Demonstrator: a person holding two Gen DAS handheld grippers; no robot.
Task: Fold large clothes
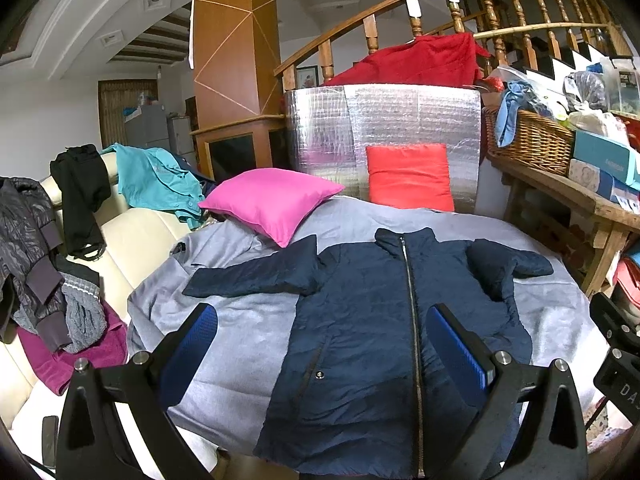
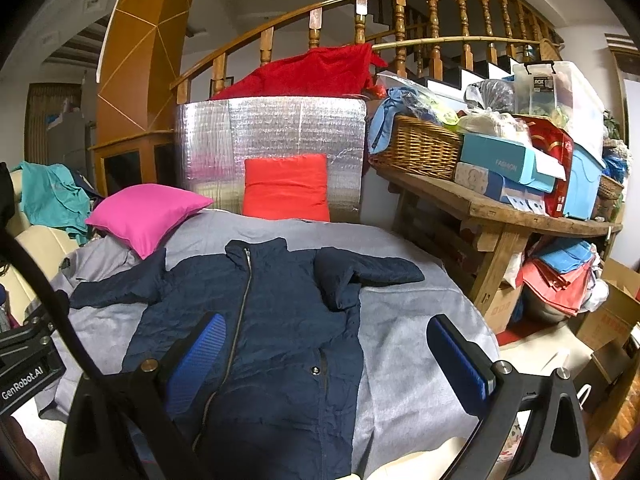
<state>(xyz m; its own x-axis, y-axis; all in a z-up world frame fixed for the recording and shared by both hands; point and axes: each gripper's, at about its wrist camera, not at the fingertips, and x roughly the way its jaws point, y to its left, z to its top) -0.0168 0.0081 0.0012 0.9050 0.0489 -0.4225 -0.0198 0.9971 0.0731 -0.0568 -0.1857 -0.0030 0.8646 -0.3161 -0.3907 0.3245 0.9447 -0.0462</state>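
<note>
Grey sheet [image 1: 240, 344], stair rail [image 1: 500, 4] behind. One jacket [image 1: 360, 320], two cushions [image 1: 272, 200]. Both grippers [image 1: 322, 354] [image 2: 330, 364] spread, empty.

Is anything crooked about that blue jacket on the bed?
Yes. The navy jacket lies flat and zipped, but its sleeve nearer the wooden bench is bent back on itself, while the other sleeve stretches straight out.

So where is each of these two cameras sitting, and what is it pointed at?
Left wrist view: rides the left gripper, looking forward and slightly down at the navy jacket; its open jaws frame the picture, and the other gripper's body shows at the right edge.
Right wrist view: rides the right gripper, facing likewise; open jaws show.
Shared: jacket, pink pillow, red cushion.
</note>
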